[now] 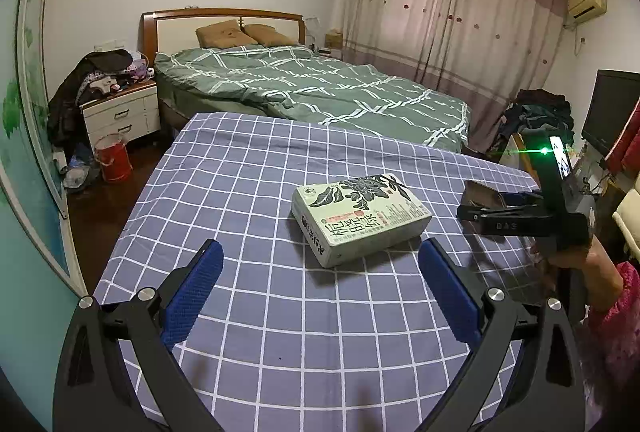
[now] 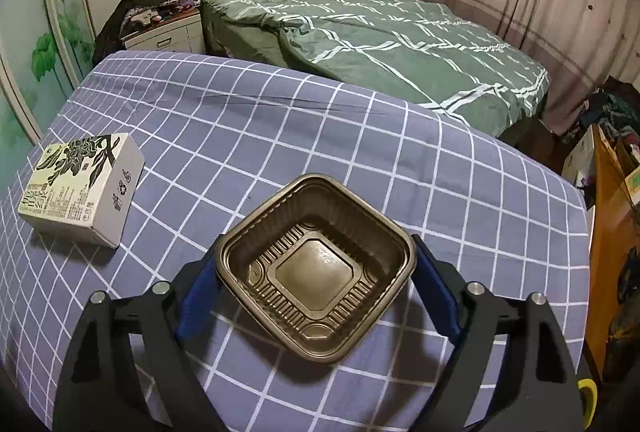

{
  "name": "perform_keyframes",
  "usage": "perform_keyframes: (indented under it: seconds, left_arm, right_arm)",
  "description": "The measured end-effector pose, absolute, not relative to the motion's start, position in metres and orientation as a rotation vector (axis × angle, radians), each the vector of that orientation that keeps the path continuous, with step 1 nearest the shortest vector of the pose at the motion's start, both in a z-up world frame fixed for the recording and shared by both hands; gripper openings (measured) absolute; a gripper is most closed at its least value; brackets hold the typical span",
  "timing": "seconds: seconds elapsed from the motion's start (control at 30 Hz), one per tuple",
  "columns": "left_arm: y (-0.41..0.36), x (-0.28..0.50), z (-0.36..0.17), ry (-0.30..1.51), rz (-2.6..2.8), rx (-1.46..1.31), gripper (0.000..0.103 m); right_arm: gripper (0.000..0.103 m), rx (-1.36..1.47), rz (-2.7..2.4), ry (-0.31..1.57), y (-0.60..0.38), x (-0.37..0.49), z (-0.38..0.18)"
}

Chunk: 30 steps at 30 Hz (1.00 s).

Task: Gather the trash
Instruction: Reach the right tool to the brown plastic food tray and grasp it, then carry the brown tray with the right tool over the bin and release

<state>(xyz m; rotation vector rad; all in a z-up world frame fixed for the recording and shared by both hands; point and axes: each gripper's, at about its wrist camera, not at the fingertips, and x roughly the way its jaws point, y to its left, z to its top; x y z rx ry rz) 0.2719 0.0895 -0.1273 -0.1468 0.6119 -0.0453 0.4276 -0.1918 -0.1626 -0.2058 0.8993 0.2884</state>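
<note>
Your right tongs (image 2: 316, 284) are clamped on the brown plastic tray (image 2: 316, 266), held above the checkered table (image 2: 280, 120). Left tongs (image 1: 320, 284) gape wide, empty, box (image 1: 360, 218) just ahead.

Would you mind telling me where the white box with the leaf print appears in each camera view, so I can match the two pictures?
Left wrist view: the white box lies on the checked cloth just right of centre, ahead of the open left gripper.
Right wrist view: the box sits at the far left edge, left of the brown tray between the right gripper fingers.
Shared landmark: the green bed behind.
</note>
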Motion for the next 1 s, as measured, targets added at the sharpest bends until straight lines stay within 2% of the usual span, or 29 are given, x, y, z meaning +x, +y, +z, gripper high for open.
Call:
perform_keyframes:
  seconds: [0.27, 0.6, 1.0]
  left_arm:
    - [0.089, 0.272, -0.128, 0.61, -0.045, -0.139, 0.097]
    - [0.085, 0.269, -0.126, 0.588, -0.042, -0.115, 0.097]
    - [0.071, 0.27, -0.128, 0.617, -0.173, -0.116, 0.097]
  right_arm:
    - [0.081, -0.189, 0.29, 0.899, -0.195, 0.412, -0.163]
    - [0.081, -0.166, 0.257, 0.881, -0.221, 0.348, -0.159]
    - [0.082, 0.03, -0.082, 0.789, -0.38, 0.254, -0.13]
